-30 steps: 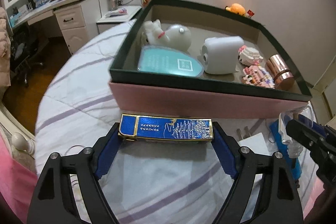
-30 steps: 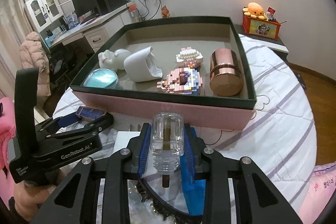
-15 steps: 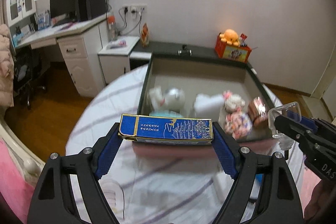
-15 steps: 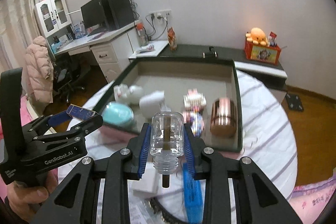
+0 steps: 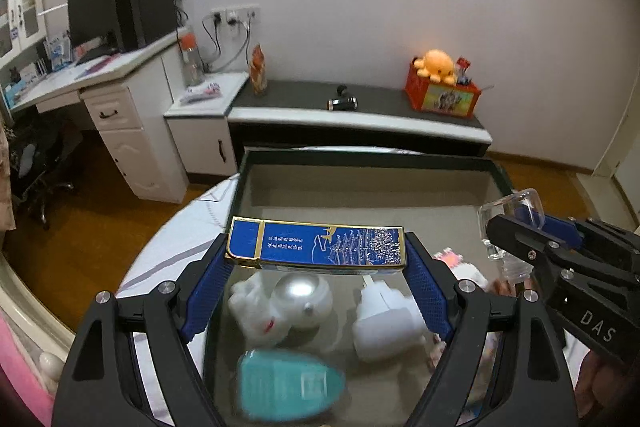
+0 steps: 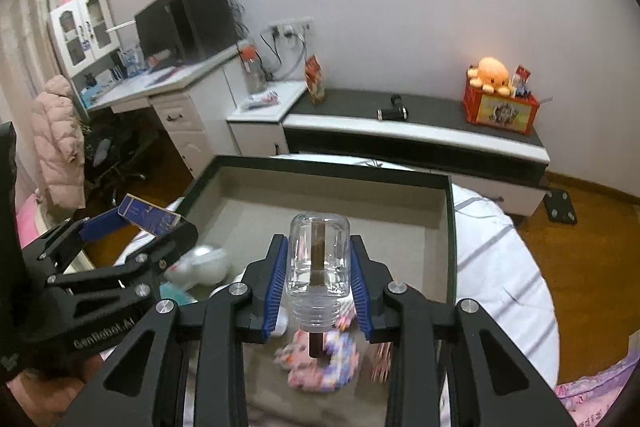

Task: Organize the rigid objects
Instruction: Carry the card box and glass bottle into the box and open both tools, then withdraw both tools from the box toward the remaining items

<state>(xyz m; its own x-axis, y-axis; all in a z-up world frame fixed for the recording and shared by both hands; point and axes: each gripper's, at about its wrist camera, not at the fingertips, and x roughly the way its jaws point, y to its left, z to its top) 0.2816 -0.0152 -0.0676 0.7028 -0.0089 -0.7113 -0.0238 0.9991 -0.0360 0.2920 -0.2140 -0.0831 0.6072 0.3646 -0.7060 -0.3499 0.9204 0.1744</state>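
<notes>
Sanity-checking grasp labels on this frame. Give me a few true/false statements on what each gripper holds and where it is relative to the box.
1. The left gripper is clamped on the blue box. True.
2. The right gripper is open with nothing in it. False: it is shut on the clear bottle.
3. The blue box lies on the bedsheet. False: it is held in the air above the storage box.
4. The far half of the storage box floor is bare. True.
5. The teal case sits outside the storage box. False: it lies inside, near the front wall.
</notes>
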